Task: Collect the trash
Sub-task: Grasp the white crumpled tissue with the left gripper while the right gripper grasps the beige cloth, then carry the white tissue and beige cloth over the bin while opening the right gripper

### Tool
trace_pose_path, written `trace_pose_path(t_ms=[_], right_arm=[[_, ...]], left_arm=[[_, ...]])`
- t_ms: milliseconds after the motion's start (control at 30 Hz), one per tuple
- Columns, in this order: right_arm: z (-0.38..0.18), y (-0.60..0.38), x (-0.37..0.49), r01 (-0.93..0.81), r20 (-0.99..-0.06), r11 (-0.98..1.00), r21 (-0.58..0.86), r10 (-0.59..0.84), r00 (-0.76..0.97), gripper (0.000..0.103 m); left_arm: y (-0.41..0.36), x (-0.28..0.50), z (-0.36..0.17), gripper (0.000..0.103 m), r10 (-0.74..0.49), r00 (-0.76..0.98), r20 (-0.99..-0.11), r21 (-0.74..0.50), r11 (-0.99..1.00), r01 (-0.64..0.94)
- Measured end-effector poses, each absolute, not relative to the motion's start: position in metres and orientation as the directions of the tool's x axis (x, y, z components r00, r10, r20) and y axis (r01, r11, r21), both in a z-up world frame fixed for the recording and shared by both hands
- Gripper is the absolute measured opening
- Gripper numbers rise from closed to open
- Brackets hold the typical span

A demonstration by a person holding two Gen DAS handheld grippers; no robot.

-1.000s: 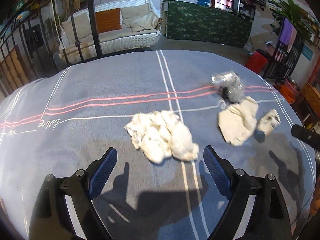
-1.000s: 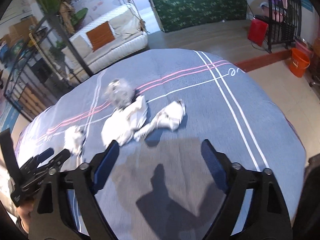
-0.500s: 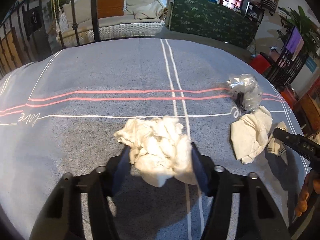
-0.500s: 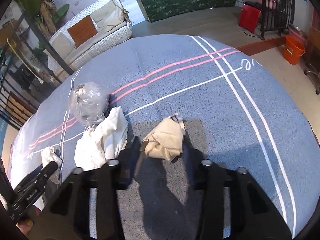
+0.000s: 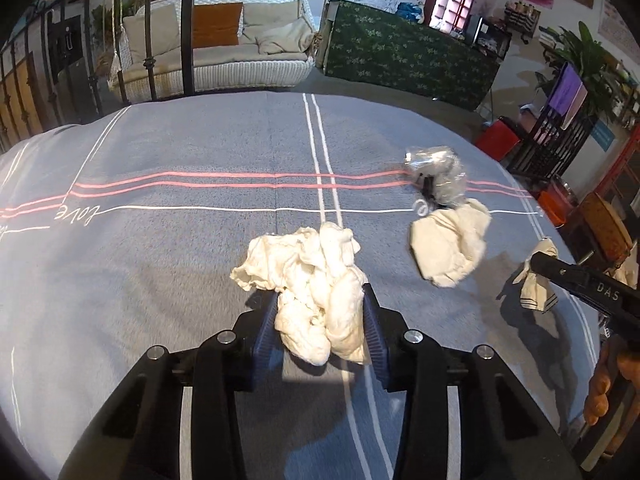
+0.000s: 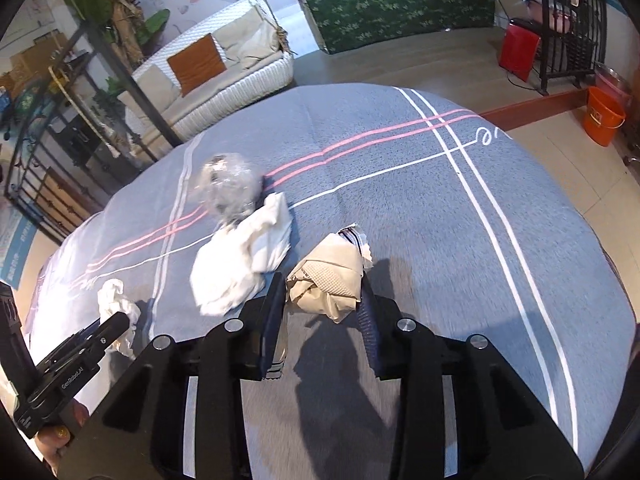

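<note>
On the grey-blue striped tablecloth lies crumpled trash. My left gripper is closing; its blue pads press both sides of a white tissue wad. In the right wrist view my right gripper grips a beige crumpled napkin between its pads. A white paper wad and a clear plastic wrapper ball lie loose between the two grippers. The right gripper's finger shows at the left view's right edge, by the same napkin.
The cloth's far and right edges drop to the floor. Beyond stand a white wicker sofa, a green-covered counter, a black iron railing, a red bin and an orange bucket.
Both grippers moved forward over the cloth to their wads. Their jaws went from wide open to closed, left on the white tissue wad, right on the beige napkin.
</note>
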State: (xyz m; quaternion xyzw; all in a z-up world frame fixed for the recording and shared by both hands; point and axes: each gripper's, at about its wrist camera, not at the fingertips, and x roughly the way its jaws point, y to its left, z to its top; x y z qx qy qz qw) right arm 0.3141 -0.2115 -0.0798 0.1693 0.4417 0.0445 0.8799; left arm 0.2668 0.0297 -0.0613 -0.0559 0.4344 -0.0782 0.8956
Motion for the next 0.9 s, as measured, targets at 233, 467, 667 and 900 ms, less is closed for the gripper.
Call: trace_pose_path(t_ms=[233, 467, 667, 900], right_arm=[[-0.068, -0.211, 0.272, 0.025, -0.742, 0.939, 0.343, 0.254, 0.621, 0.036], [-0.057, -0.215, 0.226, 0.001, -0.713, 0.943, 0.332, 0.25, 0.655, 0.036], [-0.048, -0.227, 0.186, -0.004, -0.688, 0.947, 0.321, 0.236, 0.686, 0.036], [-0.045, -0.249, 0.144, 0.029, -0.668, 0.95, 0.312, 0.198, 0.718, 0.036]], left_arm=[[0.013, 0.221, -0.045, 0.04, -0.213, 0.648, -0.731, -0.146, 0.977, 0.157], [-0.006, 0.184, -0.041, 0.04, -0.246, 0.656, -0.714, -0.152, 0.968, 0.197], [-0.026, 0.16, -0.04, 0.04, -0.28, 0.649, -0.707, -0.152, 0.957, 0.248], [-0.054, 0.136, -0.041, 0.04, -0.321, 0.634, -0.704, -0.155, 0.94, 0.304]])
